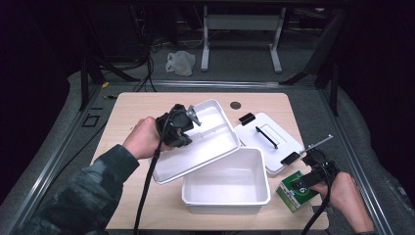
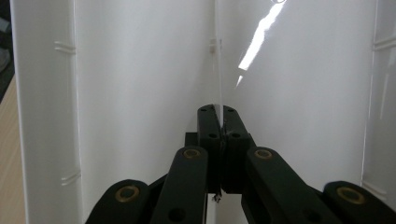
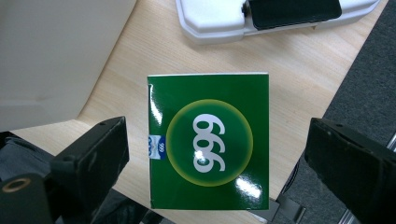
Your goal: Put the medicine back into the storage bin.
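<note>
High view: a white tray (image 1: 215, 147) was held tilted, its long axis running from near left to far right, its near edge resting on the rim of a white bin (image 1: 227, 183). The bin sat on the table (image 1: 142, 105) and held nothing visible; the tray looked bare too. The left gripper (image 1: 188, 128) was at the tray's left rim. A white lid (image 1: 269, 139) with a black handle and black clips lay flat just right of the tray. The right gripper (image 1: 304, 182) was over a green box (image 1: 293, 196) near the table's right front corner. The table was pale wood; beyond it were dark floor, cables, a white bag and a desk frame.

Left gripper view: the jaws were clenched on the thin edge of the tray (image 2: 140, 93), pads pressed to either side of the wall. The tray's inner faces ran away from the camera.

Right gripper view: the jaws stood released, one either side of the green box (image 3: 208, 140), not touching it. The box lay flat, "999" face up. The bin's wall (image 3: 51, 56) was at left, the lid (image 3: 224, 21) beyond.
</note>
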